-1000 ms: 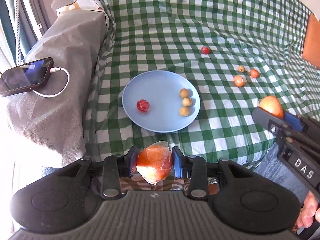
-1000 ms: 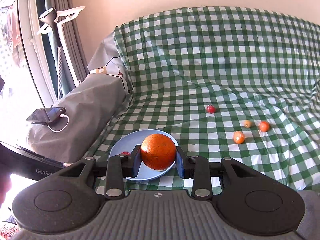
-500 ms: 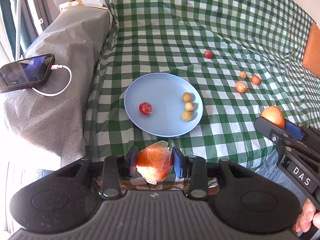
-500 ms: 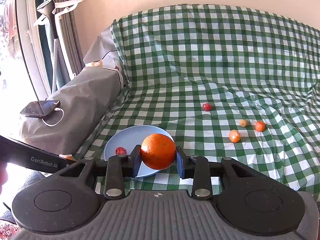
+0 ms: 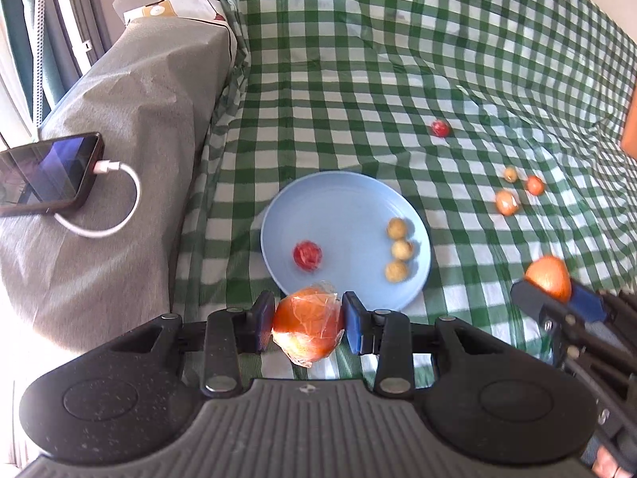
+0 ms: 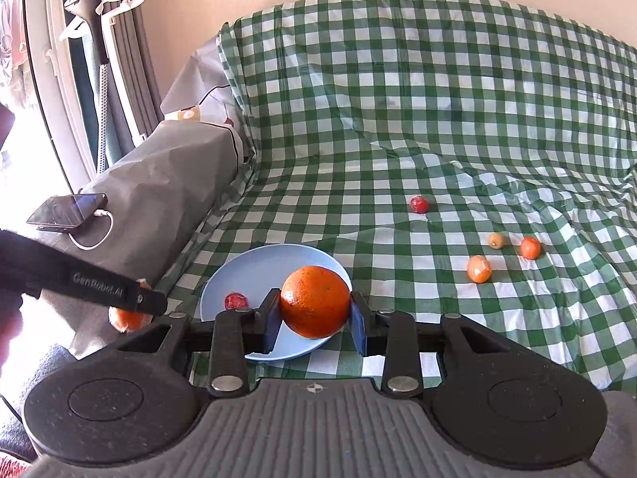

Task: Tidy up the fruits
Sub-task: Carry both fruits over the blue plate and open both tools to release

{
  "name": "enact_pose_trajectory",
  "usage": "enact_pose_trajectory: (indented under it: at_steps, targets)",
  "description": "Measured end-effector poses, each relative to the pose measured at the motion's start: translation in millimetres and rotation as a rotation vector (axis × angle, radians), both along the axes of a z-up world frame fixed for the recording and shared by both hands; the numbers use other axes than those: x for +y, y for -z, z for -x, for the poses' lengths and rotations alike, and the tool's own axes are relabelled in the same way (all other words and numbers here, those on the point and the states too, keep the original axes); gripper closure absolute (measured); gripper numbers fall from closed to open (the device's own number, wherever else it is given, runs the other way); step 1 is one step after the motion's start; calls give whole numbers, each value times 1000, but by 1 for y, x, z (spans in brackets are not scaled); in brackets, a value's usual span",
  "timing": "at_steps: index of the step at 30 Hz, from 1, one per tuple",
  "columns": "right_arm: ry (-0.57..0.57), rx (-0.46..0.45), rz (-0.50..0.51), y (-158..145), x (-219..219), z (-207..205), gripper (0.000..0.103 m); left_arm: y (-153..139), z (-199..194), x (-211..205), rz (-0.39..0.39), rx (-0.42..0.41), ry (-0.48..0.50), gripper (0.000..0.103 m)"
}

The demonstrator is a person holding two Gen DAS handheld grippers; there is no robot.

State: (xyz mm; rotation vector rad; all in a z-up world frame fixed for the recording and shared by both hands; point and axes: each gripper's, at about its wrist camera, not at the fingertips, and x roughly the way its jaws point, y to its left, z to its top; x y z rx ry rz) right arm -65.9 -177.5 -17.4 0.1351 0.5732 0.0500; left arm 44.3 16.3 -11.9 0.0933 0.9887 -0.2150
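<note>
My left gripper (image 5: 308,322) is shut on a plastic-wrapped orange fruit (image 5: 306,328), held just in front of the near rim of a blue plate (image 5: 342,207). The plate holds a red fruit (image 5: 307,255) and three small tan fruits (image 5: 400,249). My right gripper (image 6: 314,314) is shut on a bare orange (image 6: 315,302) above the plate's near edge (image 6: 254,263). Loose on the checked cloth lie a red fruit (image 6: 419,204), a tan one (image 6: 496,240) and two small orange ones (image 6: 479,269).
A grey-covered armrest (image 5: 119,159) at the left carries a phone (image 5: 43,173) on a white charging cable. The green checked cloth (image 6: 398,119) covers the seat and backrest. A window frame and a garment steamer (image 6: 93,20) stand at the far left.
Both grippers have moved forward toward the plate, each holding its fruit. The plate and loose fruits have not moved.
</note>
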Motion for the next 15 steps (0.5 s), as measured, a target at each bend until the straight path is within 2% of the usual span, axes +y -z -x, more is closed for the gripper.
enact_pose_trajectory:
  at_steps: [3, 8, 15]
  targets:
    - [-11, 16, 0, 6, 3, -13, 66, 9, -17, -4, -18, -9, -8, 62]
    - [-43, 59, 9, 20, 9, -37, 66, 27, -42, -8, -28, 27, -19, 62]
    - [-84, 125, 21, 42, 17, -68, 66, 50, -75, -23, -60, 35, 15, 62]
